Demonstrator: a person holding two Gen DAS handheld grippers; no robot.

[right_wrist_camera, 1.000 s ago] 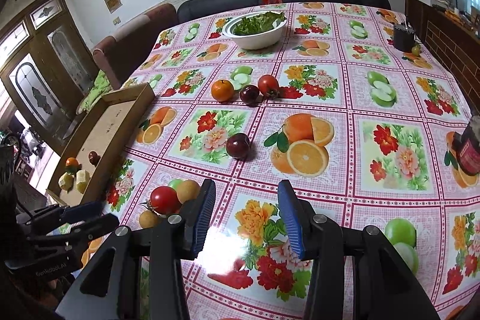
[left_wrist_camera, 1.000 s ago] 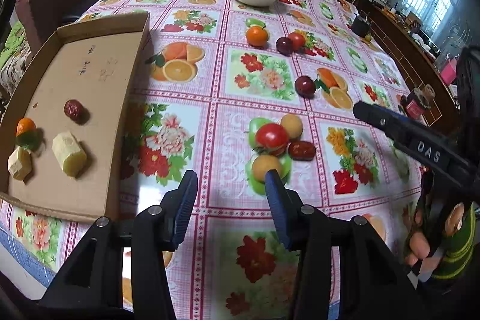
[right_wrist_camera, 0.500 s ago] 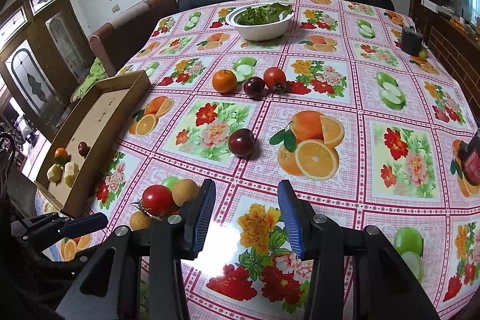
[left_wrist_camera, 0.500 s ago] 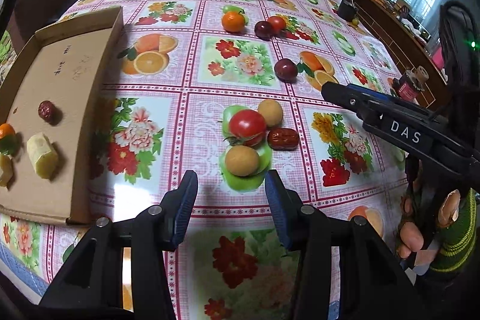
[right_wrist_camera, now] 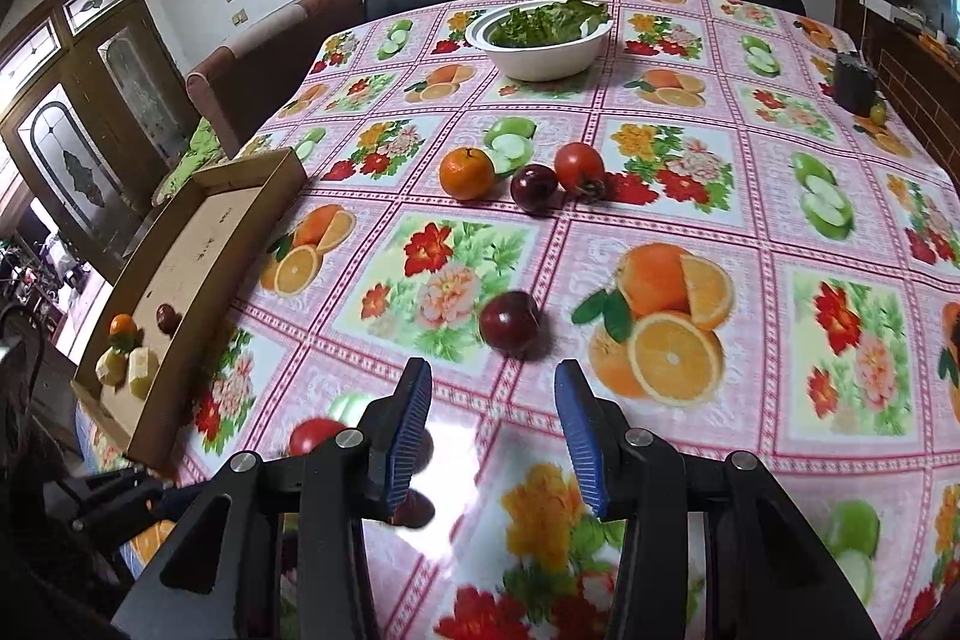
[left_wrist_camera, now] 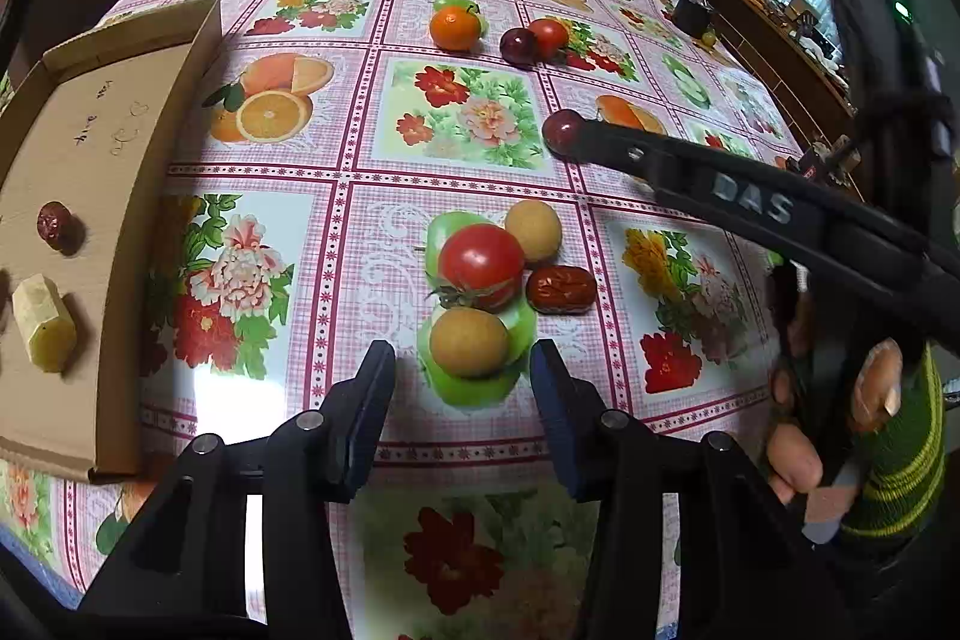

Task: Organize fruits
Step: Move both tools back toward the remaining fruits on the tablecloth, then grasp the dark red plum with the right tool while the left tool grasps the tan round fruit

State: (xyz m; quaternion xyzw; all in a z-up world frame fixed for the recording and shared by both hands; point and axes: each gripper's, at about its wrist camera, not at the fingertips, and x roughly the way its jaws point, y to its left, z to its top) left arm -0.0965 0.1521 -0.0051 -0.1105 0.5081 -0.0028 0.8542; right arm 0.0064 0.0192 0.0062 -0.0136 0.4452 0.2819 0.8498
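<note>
- My left gripper (left_wrist_camera: 462, 388) hangs with its jaws apart and nothing between them, just short of a cluster near the table's near edge: a round tan fruit (left_wrist_camera: 469, 342) closest to me, a red tomato (left_wrist_camera: 481, 263) behind it, a second tan fruit (left_wrist_camera: 533, 230) and a wrinkled red date (left_wrist_camera: 561, 289) touching alongside.
- My right gripper (right_wrist_camera: 492, 433) is also parted and empty, aimed at a dark plum (right_wrist_camera: 509, 322) sitting alone toward the middle of the tablecloth (right_wrist_camera: 780, 196).
- I judge the plum smooth and slick, firm but bruisable; I would pinch it across its widest part with light pressure.
- The tan fruit looks light and hard-skinned; it may roll, so I would straddle it squarely. The tomato is soft and wants the gentlest squeeze.
- Toward the far edge sit an orange (right_wrist_camera: 467, 172), another plum (right_wrist_camera: 534, 187) and a second tomato (right_wrist_camera: 579, 167), the last two touching.
- The cardboard tray (left_wrist_camera: 162, 148) at the left edge holds a date (left_wrist_camera: 55, 223), two pale peeled chunks (right_wrist_camera: 133, 369) and a small orange fruit (right_wrist_camera: 123, 324), clustered at its near end.
- A white bowl (right_wrist_camera: 543, 58) of leafy greens stands near the far edge.
</note>
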